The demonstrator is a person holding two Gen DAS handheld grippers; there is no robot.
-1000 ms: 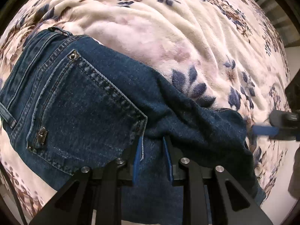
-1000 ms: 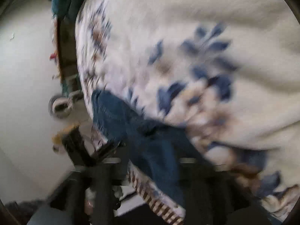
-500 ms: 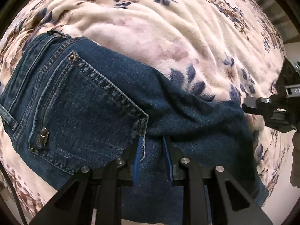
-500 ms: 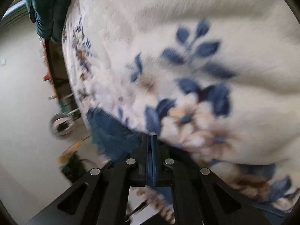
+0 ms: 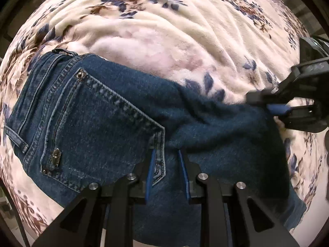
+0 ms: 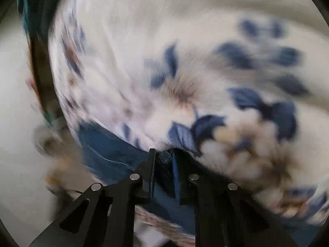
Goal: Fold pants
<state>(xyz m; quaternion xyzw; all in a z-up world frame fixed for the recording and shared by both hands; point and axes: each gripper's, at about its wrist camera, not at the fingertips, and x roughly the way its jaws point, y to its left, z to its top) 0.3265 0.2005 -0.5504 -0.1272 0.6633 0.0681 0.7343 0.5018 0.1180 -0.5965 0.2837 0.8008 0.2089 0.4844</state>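
- The pants [image 5: 115, 127], dark blue denim, are spread on a cream blanket [image 5: 164, 41] printed with blue and brown flowers.
- In the left wrist view, a back pocket [image 5: 88, 127] with pale stitching and a metal rivet at its corner is seen facing up, with the waistband [image 5: 41, 76] towards the upper left.
- The left gripper [image 5: 166, 160] is held partly open over the denim; the lower corner of the pocket is seen between its blue-lined fingers [image 5: 151, 164], but whether cloth is actually pinched cannot be told.
- The right gripper [image 5: 273, 107] is seen at the far right of the left wrist view, at the right-hand edge of the denim, where the cloth meets the blanket.
- In the right wrist view, which is blurred, the right gripper [image 6: 163, 160] is shown with a narrow gap between its fingers, and a fold of dark denim [image 6: 164, 158] is seen in that gap.
- Whether the denim is firmly gripped there cannot be told from the blurred frame.
- More blue denim [image 6: 107, 150] is seen to the left of the right gripper, lying at the edge of the blanket [image 6: 185, 41].
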